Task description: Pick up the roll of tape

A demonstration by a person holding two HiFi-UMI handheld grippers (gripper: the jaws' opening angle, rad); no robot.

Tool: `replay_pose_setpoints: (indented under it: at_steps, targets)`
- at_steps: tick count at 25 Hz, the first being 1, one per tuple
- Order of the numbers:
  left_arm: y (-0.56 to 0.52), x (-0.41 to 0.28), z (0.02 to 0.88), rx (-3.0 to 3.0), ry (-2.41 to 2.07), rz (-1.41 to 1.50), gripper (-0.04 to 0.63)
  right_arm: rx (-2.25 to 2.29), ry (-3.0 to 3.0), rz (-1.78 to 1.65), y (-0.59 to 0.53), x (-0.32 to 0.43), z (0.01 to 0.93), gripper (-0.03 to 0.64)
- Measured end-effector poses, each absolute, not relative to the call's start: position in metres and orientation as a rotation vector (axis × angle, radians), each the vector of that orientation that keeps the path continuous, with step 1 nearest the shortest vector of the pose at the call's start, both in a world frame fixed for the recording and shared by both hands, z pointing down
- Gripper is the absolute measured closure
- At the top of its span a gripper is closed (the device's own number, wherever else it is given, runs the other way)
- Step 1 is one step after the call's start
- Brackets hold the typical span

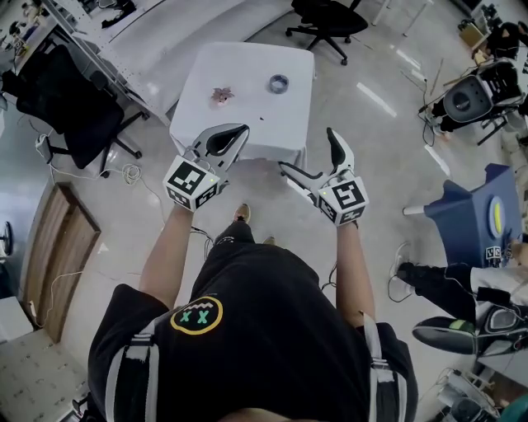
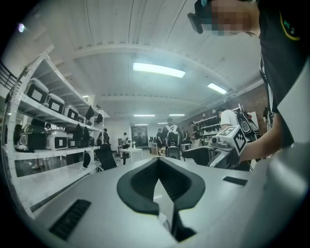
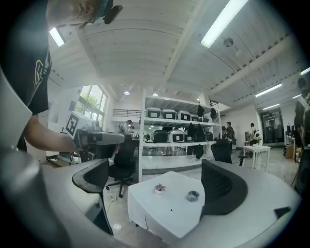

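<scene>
The roll of tape (image 1: 279, 83) is a small grey ring lying flat on the far right part of a white table (image 1: 247, 124). In the right gripper view the roll of tape (image 3: 193, 195) shows between the jaws but well ahead of them. My right gripper (image 1: 312, 157) is open and empty, held short of the table's near edge. My left gripper (image 1: 242, 129) hovers over the near left edge, its jaws shut on nothing. In the left gripper view the left gripper (image 2: 159, 162) points out at the room, tips touching.
A small pink object (image 1: 221, 95) lies on the table left of the tape. Black office chairs stand at the far side (image 1: 326, 21) and at the left (image 1: 70, 107). A blue seat (image 1: 474, 218) is at the right, a wooden panel (image 1: 58, 255) at the left. Cables lie on the floor.
</scene>
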State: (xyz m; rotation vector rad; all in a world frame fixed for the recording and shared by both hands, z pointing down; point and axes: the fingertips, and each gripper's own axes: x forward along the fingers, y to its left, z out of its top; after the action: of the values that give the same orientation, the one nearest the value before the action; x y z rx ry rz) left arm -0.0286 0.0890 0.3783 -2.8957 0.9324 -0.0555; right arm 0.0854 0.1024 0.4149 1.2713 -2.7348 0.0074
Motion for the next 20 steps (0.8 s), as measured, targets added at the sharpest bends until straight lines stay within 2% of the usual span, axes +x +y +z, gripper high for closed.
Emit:
replay_pose_setpoints:
  at_steps: [9,20]
  targets:
    - [0.071,-0.023,0.383,-2.893,0.921,-0.072,0.580,1.275,-2.744,0.014,0.082,0.087,0.421,0.018]
    - [-0.010,-0.020,0.399,-2.923,0.907,-0.066,0.580,1.279,-2.717,0.033,0.002,0.086,0.433,0.018]
